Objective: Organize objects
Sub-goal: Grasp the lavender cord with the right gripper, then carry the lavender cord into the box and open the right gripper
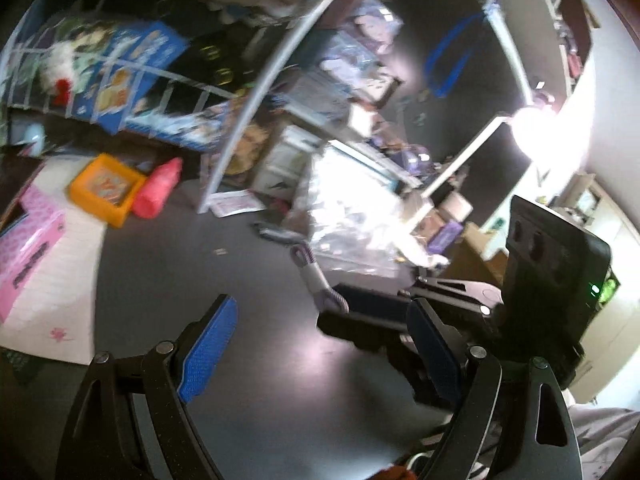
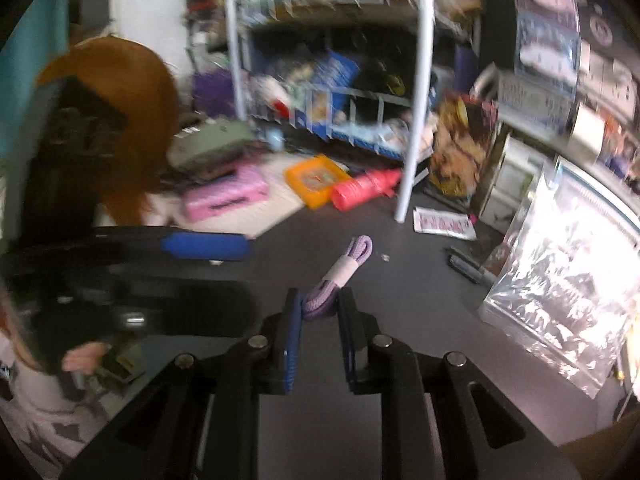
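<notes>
Jaws of the right gripper (image 2: 318,308) pinch only the near end of the lilac lace bundle (image 2: 340,276), which juts out above the dark floor (image 2: 400,280); such shallow hold could let it slip. Left gripper (image 1: 320,344) is wide open, empty, nearby

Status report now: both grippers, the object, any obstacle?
Right gripper shut on purple cord bundle. Left gripper open, empty. Clear plastic bag close at right.
</notes>
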A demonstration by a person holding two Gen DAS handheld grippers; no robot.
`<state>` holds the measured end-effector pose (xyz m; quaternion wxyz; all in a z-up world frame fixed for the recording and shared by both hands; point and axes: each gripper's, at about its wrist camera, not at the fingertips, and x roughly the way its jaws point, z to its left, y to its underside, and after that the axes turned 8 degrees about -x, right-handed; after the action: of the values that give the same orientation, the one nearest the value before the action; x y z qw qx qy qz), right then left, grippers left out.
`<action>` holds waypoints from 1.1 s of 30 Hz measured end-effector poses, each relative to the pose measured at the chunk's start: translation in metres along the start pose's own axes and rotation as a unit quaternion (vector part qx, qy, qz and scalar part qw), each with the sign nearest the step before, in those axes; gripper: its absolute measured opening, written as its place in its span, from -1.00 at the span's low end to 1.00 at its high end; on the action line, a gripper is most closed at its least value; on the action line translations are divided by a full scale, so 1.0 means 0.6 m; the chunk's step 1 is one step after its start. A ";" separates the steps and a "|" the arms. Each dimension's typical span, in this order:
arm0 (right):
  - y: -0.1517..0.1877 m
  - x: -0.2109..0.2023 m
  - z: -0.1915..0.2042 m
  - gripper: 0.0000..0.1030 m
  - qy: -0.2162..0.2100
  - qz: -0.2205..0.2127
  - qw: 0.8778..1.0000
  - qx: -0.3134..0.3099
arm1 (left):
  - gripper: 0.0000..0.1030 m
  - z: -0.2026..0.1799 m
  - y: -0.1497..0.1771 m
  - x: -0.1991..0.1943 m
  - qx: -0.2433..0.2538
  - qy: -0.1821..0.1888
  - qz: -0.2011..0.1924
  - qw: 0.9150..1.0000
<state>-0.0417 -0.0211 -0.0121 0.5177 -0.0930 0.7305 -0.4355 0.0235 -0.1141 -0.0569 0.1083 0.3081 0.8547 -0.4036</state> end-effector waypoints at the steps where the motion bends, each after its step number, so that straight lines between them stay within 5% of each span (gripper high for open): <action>1: 0.000 -0.015 0.006 -0.70 -0.001 -0.008 1.000 -0.005 | 0.64 -0.013 0.001 0.000 0.004 0.007 -0.002 1.000; 17: 0.054 -0.242 -0.045 -0.70 0.040 -0.108 0.993 0.017 | 0.12 -0.247 0.006 0.057 0.089 0.092 0.018 0.992; 33: 0.170 -0.379 -0.178 -0.70 0.114 -0.128 0.979 0.111 | 0.10 -0.412 0.034 0.207 0.151 0.138 0.102 0.974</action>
<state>0.0030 0.2317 0.0758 0.3780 -0.0774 0.7137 -0.5846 -0.0463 0.1373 0.0374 -0.0175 0.4594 0.7547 -0.4681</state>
